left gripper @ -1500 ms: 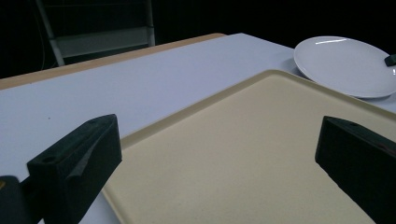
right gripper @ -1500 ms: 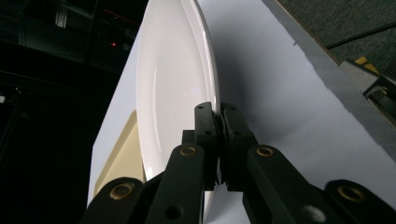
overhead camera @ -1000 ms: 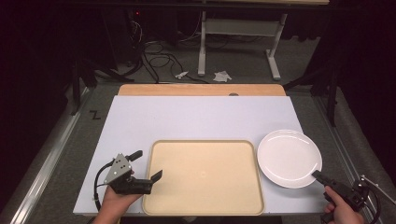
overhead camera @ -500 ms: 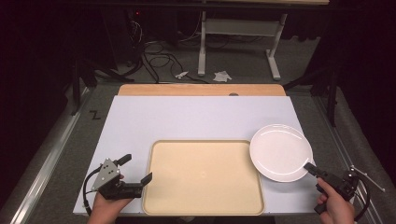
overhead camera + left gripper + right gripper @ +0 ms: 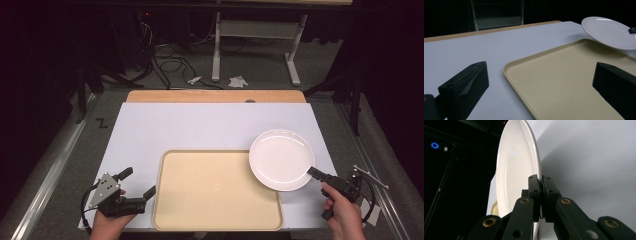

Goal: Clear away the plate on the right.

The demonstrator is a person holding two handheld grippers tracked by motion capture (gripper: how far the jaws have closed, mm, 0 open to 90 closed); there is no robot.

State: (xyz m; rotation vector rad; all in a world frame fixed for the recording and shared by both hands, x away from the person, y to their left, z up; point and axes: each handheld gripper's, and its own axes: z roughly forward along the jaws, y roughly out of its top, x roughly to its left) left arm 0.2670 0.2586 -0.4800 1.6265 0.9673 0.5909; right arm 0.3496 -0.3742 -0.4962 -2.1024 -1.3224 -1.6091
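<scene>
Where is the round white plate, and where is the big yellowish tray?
Round white plate (image 5: 280, 157): high view, the middle of its face.
Beige rectangular plastic tray (image 5: 215, 192): high view, its bare flat floor.

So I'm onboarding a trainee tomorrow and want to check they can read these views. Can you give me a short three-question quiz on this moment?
1. True or false: the right gripper is shut on the rim of the white plate.
2. Multiple choice: where is the plate?
A. lying flat in the middle of the tray
B. held up, tilted, reaching over the far right corner of the tray
C. on the floor
3. Short answer: what state is the left gripper in, and is it holding anything?

Key
1. True; in the right gripper view its fingers pinch the rim.
2. B
3. Open, holding nothing, beside the tray's left edge.
</scene>
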